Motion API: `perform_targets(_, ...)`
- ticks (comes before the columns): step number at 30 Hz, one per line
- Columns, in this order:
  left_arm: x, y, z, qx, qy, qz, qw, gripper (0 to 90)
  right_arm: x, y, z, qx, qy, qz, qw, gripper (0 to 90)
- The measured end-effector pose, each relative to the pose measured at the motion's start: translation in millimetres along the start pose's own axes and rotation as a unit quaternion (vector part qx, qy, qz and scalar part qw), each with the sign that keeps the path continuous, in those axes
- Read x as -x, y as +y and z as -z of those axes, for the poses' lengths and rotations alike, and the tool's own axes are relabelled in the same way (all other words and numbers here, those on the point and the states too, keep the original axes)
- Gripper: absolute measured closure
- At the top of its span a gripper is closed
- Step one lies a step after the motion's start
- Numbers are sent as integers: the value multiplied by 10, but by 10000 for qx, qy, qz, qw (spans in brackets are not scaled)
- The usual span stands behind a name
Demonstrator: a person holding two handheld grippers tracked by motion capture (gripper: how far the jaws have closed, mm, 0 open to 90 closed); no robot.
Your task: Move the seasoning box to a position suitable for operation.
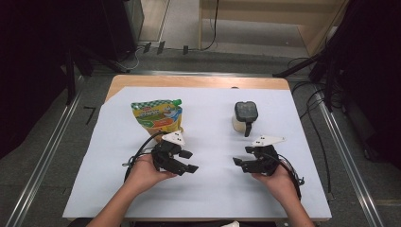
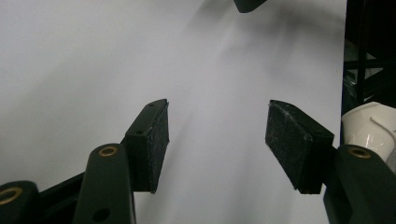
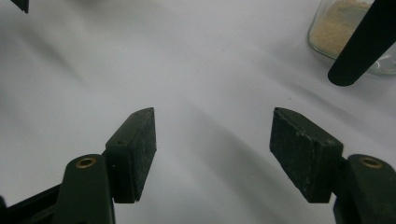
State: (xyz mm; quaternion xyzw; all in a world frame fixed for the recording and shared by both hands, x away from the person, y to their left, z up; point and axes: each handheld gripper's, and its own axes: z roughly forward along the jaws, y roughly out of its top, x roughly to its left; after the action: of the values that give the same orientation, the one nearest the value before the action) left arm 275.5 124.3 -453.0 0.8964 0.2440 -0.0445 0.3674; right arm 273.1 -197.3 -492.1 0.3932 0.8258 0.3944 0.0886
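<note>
Right now the green and yellow pouch (image 1: 158,116) stands on the white sheet (image 1: 94,179), just behind the left gripper (image 1: 188,161). Its jaws are wide apart with nothing between them. Next comes the right gripper (image 1: 241,158), also wide and empty. Near it, further back, sits the glass jar (image 1: 245,116) with a black scoop handle (image 3: 359,46) sticking out. I think a fast grab could tip the soft pouch or bump that handle and spill the powder
</note>
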Motion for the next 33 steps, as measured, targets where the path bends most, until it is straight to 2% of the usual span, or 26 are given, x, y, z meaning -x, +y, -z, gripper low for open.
perform_targets(16, 11, 9, 6, 50, -53, -31, 10000, 406, -19, 80, 84, 131, -51, -55, 9999, 344)
perform_targets(18, 17, 9, 7, 46, -61, -42, 10000, 406, -38, 142, 101, 125, -184, 10, 9998, 344)
perform_targets(21, 31, 12, 6, 67, -83, -56, 9999, 406, -36, 196, 129, 167, -297, -36, 9994, 344)
perform_targets(22, 36, 13, 5, 78, -85, -78, 9999, 406, -13, 244, 163, 263, -382, -167, 9988, 344)
perform_targets(25, 56, 12, -7, 102, -143, -44, 9998, 409, 31, 299, 197, 308, -534, -352, 9975, 338)
perform_targets(28, 76, 18, -29, 88, -163, -86, 9998, 409, 67, 348, 202, 269, -669, -342, 9968, 325)
perform_targets(33, 88, 21, -42, 75, -173, -123, 9997, 410, 125, 435, 208, 249, -756, -384, 9961, 329)
